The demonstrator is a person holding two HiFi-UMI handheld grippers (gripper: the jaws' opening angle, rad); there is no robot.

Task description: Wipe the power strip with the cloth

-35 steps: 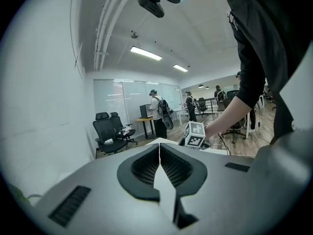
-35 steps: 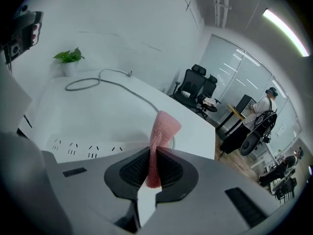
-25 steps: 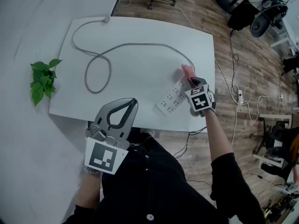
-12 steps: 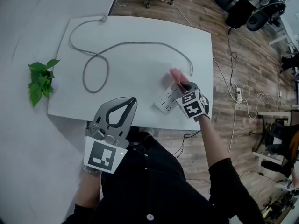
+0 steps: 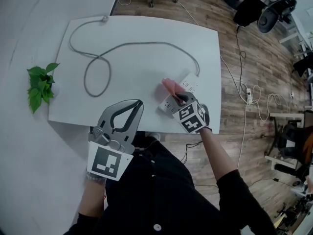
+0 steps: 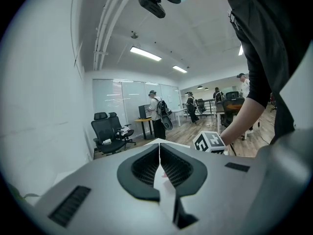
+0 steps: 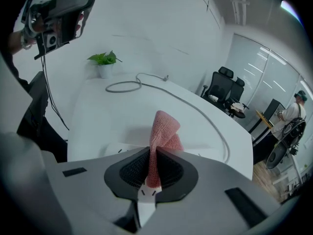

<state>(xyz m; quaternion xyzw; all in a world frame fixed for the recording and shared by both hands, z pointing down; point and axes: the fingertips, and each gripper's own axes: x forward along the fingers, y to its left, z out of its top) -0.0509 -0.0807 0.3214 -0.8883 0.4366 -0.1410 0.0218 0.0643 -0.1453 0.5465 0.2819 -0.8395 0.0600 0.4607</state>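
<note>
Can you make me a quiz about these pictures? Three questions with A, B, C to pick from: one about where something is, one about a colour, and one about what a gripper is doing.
1. Where is the cloth?
A. Lying on the floor
B. Pinched in the right gripper
C. Hanging on the plant

2. What colour is the cloth?
A. Blue
B. Green
C. Pink

3. How is the left gripper?
A. Shut with nothing in it
B. Wide open
C. Shut on the cable

Answers:
1 B: the right gripper view shows the cloth squeezed between its jaws, and the head view shows it over the power strip.
2 C: it looks pink in both the head view and the right gripper view.
3 A: in the left gripper view the jaws meet with nothing between them.
</note>
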